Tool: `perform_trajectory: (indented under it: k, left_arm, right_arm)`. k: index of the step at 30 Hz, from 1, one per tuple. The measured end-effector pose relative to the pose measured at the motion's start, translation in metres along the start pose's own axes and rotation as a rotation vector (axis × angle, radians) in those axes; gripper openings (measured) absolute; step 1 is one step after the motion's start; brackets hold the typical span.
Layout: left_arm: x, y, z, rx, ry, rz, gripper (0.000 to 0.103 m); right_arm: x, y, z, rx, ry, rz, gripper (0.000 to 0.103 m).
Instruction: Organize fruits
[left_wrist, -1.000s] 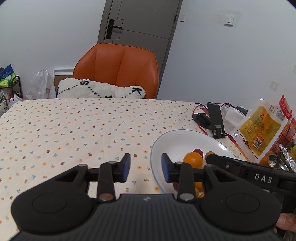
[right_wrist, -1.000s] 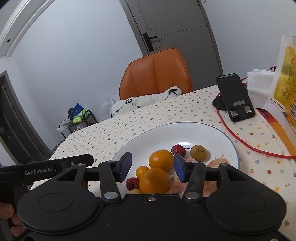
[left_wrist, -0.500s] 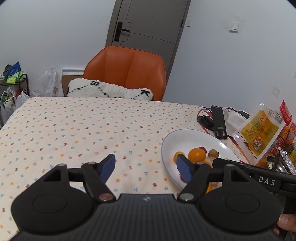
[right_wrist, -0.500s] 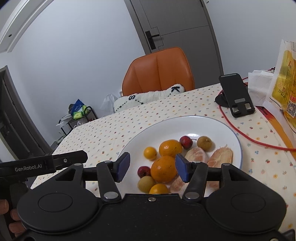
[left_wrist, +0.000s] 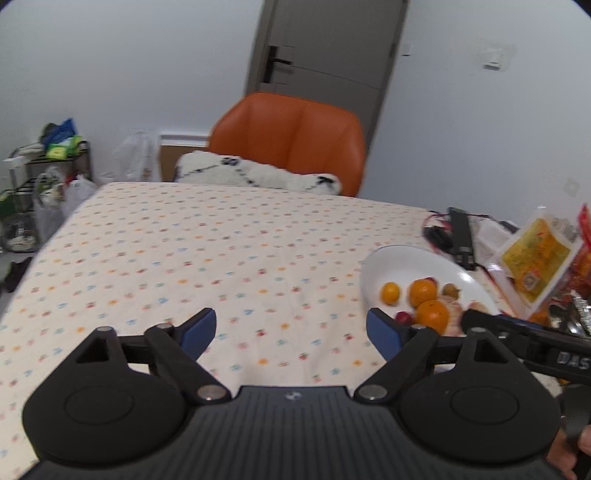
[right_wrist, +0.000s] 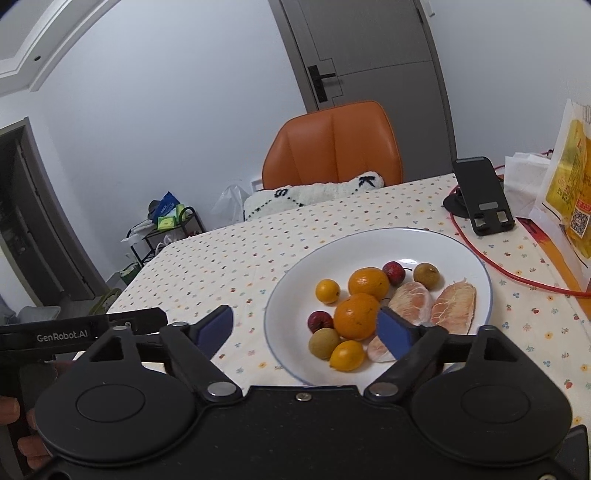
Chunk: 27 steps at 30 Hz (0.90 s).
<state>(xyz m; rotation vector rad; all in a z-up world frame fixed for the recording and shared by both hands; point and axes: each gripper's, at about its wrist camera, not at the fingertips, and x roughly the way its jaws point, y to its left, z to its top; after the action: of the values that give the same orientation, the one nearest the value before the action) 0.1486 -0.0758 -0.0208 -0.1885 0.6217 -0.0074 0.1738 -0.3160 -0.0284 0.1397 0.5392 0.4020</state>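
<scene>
- Both the left gripper (left_wrist: 291, 328) and right gripper (right_wrist: 304, 326) hang with jaws spread wide, empty.
- Lower the right over the plate's (right_wrist: 476, 258) nearest orange (right_wrist: 356, 315), closing gently.

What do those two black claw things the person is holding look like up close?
Both the left gripper and the right gripper are matte black plastic, with two round discs, a ribbed body, silver pivot screws and blue pads on the fingers. White lettering marks their sides: "GenRobot.AI" on the left, "DAS" on the right.

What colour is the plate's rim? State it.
White plate with a thin blue rim line, clearest in the right wrist view.
</scene>
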Motion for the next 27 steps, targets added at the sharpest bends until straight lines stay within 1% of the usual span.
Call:
perform_trajectory:
  k: [1,4,8,13,18,20,27]
  left_arm:
    - [-0.003,0.002,-0.001,-0.005,0.000,0.005,0.088]
    - [-0.011,0.008,-0.005,-0.016,0.004,0.008,0.089]
    - [-0.022,0.012,-0.010,-0.007,0.001,0.026,0.090]
    - [-0.039,0.016,-0.013,-0.008,-0.021,0.030,0.097]
    - [-0.055,0.022,-0.017,-0.005,-0.027,0.022,0.099]
    - [-0.060,0.026,-0.019,-0.004,-0.031,0.025,0.103]
    - [-0.077,0.041,-0.023,-0.014,-0.039,0.031,0.103]
  right_arm:
    - [-0.002,0.002,-0.001,-0.004,-0.002,0.001,0.092]
    - [-0.007,0.006,-0.003,-0.010,-0.002,0.006,0.094]
    - [-0.012,0.012,-0.005,-0.010,0.004,0.011,0.102]
    - [-0.022,0.023,-0.005,-0.032,0.002,0.020,0.103]
    - [-0.030,0.032,-0.007,-0.045,0.002,0.020,0.103]
    - [-0.034,0.035,-0.008,-0.050,0.002,0.020,0.103]
    - [-0.046,0.043,-0.010,-0.054,0.006,0.019,0.103]
